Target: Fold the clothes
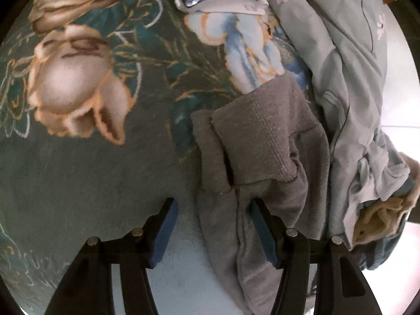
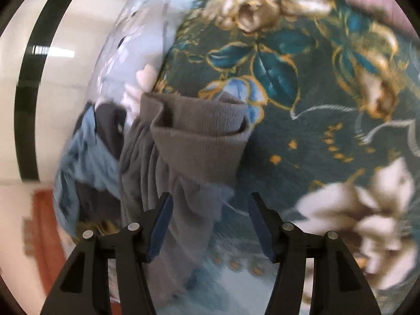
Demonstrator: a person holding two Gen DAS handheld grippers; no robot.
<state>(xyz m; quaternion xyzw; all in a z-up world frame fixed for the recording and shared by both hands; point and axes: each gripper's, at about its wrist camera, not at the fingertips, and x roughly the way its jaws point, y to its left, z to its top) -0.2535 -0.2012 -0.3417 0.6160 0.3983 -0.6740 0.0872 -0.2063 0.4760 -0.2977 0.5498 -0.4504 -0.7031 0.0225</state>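
Note:
A grey knit garment (image 1: pixel 262 136) with ribbed cuffs lies crumpled on a dark green floral blanket (image 1: pixel 92 157). My left gripper (image 1: pixel 213 204) hangs open over the garment's lower part. Its right finger (image 1: pixel 262 231) sits above grey cloth and its left finger (image 1: pixel 164 233) above bare blanket. In the right wrist view the same grey garment (image 2: pixel 194 141) shows a folded-back cuff just ahead of my right gripper (image 2: pixel 210 199). That gripper is open too, with a strip of grey cloth running down between its fingers, nearer the left one (image 2: pixel 160 225). No pad presses on the cloth.
A heap of pale grey-blue clothes (image 1: pixel 354 78) lies to the right of the grey garment, with a beige piece (image 1: pixel 375 215) at its foot. In the right wrist view pale floral cloth (image 2: pixel 136 39) and blue cloth (image 2: pixel 78 157) lie left, beside white floor with a black stripe (image 2: pixel 31 78).

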